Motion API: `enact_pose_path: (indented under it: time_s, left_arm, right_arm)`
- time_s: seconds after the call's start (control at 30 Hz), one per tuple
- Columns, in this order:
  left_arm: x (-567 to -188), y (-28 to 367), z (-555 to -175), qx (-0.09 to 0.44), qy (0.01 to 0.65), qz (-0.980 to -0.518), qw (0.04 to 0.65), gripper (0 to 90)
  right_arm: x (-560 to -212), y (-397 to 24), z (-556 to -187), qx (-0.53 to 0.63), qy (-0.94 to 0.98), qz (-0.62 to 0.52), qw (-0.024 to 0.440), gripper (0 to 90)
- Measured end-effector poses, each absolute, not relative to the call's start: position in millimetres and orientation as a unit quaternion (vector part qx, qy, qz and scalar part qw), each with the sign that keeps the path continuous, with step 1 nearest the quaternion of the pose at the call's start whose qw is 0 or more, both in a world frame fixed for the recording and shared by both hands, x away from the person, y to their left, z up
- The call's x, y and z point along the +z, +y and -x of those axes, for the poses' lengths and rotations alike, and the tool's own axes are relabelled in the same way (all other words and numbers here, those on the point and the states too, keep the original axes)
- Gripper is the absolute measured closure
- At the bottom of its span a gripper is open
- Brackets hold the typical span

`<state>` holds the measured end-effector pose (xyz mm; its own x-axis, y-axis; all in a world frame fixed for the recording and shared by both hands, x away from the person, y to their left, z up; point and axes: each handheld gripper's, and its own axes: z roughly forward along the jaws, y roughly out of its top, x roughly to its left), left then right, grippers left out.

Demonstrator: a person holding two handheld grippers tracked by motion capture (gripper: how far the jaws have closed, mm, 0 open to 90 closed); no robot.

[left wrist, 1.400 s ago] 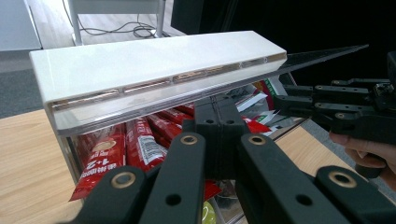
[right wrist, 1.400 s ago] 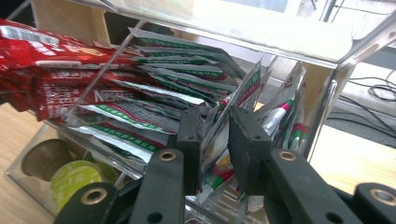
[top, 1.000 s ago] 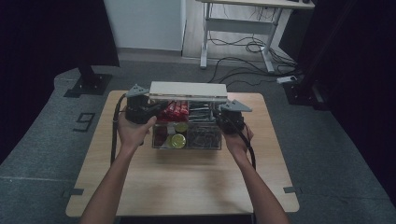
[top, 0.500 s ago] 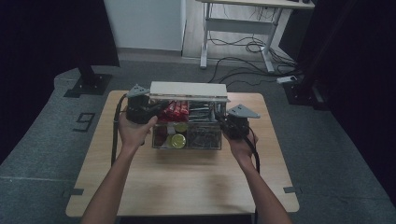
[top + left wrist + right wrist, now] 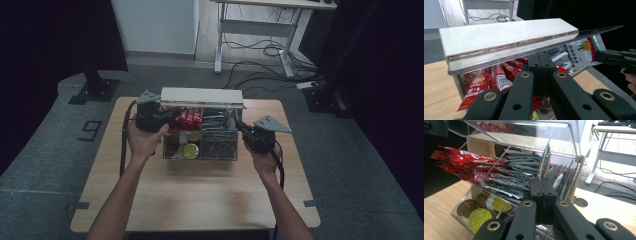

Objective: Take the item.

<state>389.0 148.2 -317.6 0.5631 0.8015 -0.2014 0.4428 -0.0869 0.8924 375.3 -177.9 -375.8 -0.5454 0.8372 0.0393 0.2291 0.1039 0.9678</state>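
Clear acrylic organizer (image 5: 220, 150) with glossy red sachets (image 5: 189, 118), round foil-topped pods (image 5: 190, 150), both grippers' jaws pressed together.

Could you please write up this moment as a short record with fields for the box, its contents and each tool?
Container: clear organiser box on the wooden table, white lid raised
Contents: red sachets, green-and-white sachets, coffee capsules in the front compartment
Left tool: jaws shut, at the box's left end under the raised lid; contact with the lid not clear
Right tool: jaws shut, tips at the box's right end among the sachets; nothing visibly held
Surroundings: a desk frame and cables on the floor behind
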Motion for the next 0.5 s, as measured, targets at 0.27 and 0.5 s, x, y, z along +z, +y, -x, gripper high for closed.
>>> enact_pose_path:
  time_s: [0.27, 0.5]
  left_arm:
    - [-318.0, 147.8, -390.1, 0.173, 0.435, -0.716, 0.517, 90.0]
    - [-317.2, 147.7, -390.6, 0.173, 0.435, -0.717, 0.517, 90.0]
  right_arm:
    - [-374.9, -180.0, -367.1, 0.554, 0.685, -0.377, 0.285, 89.0]
    - [-373.7, -181.2, -361.3, 0.561, 0.682, -0.371, 0.288, 89.1]
